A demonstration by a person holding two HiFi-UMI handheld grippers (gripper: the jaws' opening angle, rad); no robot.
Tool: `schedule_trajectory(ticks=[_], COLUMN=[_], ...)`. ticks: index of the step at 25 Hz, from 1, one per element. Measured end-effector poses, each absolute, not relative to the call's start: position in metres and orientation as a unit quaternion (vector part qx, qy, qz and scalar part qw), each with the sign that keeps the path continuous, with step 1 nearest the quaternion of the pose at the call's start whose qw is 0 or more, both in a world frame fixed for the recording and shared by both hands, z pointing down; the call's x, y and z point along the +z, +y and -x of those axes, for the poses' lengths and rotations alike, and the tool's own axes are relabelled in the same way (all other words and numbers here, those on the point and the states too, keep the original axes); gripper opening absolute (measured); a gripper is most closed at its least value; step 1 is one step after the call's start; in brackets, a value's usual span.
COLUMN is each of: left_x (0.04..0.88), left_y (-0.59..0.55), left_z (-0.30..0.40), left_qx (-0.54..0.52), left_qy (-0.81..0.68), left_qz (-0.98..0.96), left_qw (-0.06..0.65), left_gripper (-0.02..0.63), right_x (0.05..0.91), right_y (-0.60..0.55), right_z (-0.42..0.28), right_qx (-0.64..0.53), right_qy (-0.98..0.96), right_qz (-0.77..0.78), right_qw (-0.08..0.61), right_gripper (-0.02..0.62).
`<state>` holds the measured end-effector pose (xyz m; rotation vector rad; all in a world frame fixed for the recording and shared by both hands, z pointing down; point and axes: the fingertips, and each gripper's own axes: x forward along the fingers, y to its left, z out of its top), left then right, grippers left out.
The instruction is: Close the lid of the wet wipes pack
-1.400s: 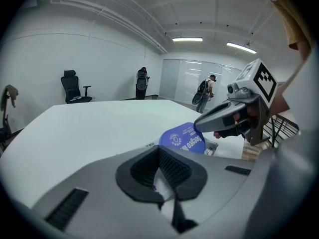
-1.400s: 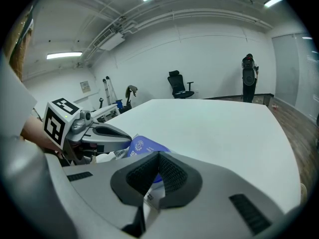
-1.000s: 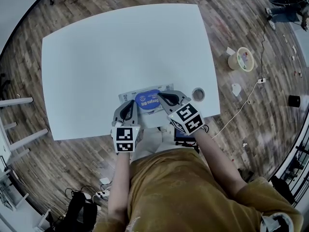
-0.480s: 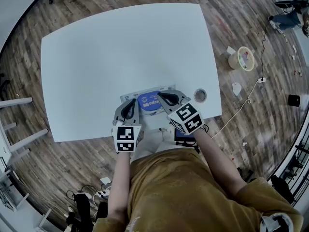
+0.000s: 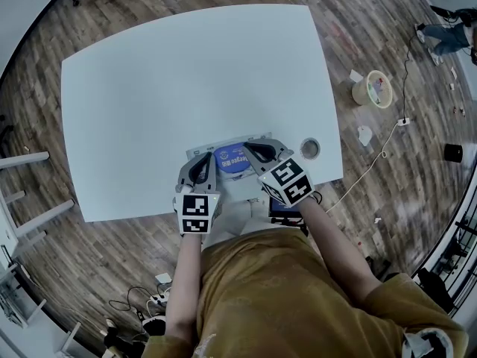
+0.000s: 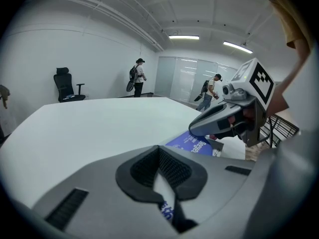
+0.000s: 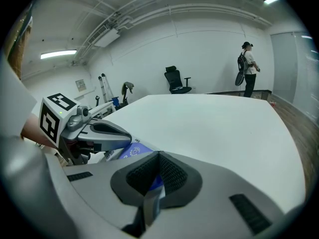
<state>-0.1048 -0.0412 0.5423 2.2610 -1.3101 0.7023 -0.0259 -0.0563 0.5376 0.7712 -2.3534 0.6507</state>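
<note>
Both closed: left hand-held gripper (image 5: 201, 162), right hand-held gripper (image 5: 253, 151) over wipes pack (image 5: 232, 158).

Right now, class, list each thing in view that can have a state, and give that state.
wet wipes pack, lying flat on the table.
lid, down flat on the pack.
left gripper, shut, over the pack's left end.
right gripper, shut, over the lid.

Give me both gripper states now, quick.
Left gripper: closed, empty, tips at the wipes pack.
Right gripper: closed, empty, tips at the pack's blue lid.
</note>
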Motion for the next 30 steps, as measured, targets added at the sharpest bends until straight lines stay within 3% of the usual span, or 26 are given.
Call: schedule_trajectory(ticks=[30], left_x=[0.549], left_y=[-0.050], left_z=[0.103], left_qx=[0.281], left_qy=[-0.462], left_qz=[-0.813], left_qw=[0.216], left_gripper=[-0.008], right_x=[0.553], right_y=[-0.057], right_z=[0.030], right_qx=[0.266], right_qy=[-0.867], right_qz=[-0.273], right_qw=[0.320], right_gripper=[0.006])
